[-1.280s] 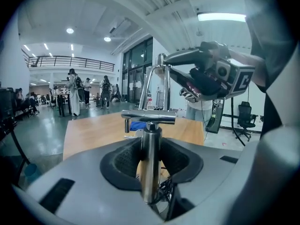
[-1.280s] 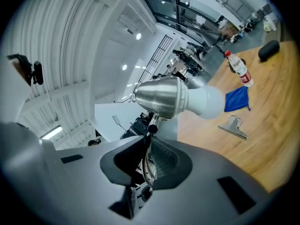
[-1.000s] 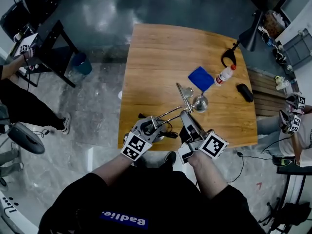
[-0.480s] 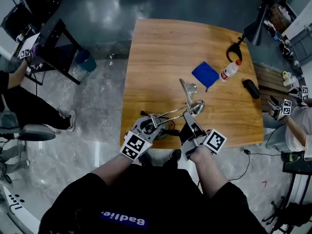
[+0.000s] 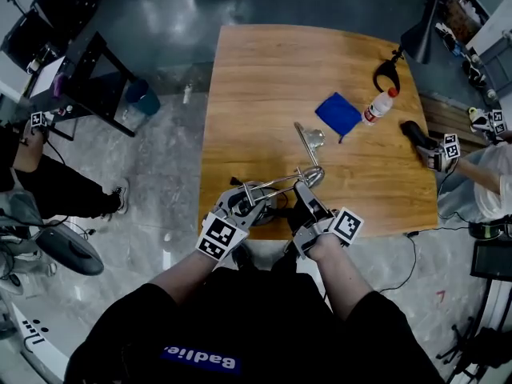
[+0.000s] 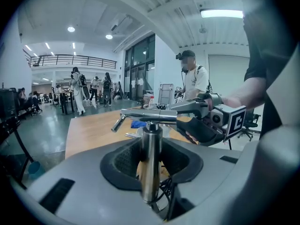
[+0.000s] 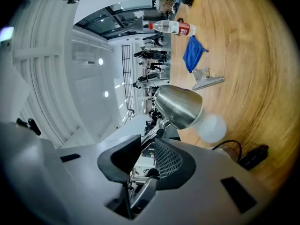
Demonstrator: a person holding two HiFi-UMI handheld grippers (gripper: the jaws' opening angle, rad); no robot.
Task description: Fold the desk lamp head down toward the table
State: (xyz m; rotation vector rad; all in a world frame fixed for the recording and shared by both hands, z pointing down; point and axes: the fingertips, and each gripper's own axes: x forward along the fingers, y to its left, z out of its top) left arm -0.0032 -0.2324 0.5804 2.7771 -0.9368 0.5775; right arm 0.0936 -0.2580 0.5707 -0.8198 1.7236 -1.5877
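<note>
The chrome desk lamp stands at the table's front edge. Its upright post sits between the pads of my left gripper, which is shut on it; in the head view this gripper is at the lamp's base. The lamp arm lies about level. The lamp head hangs low over the wood, with its shade and white bulb facing the table. My right gripper is just behind the head. Its jaws are opening, with the thin arm rods between them.
Behind the lamp lie a metal clip, a blue cloth, a plastic bottle and a black clamp. At the right edge another person's gripper reaches a black object. A black cable runs by the base.
My right gripper has come down and rolled, bringing the lamp head from high over the table to just above it. The left gripper stayed put. The person at the right reached onto the table.
</note>
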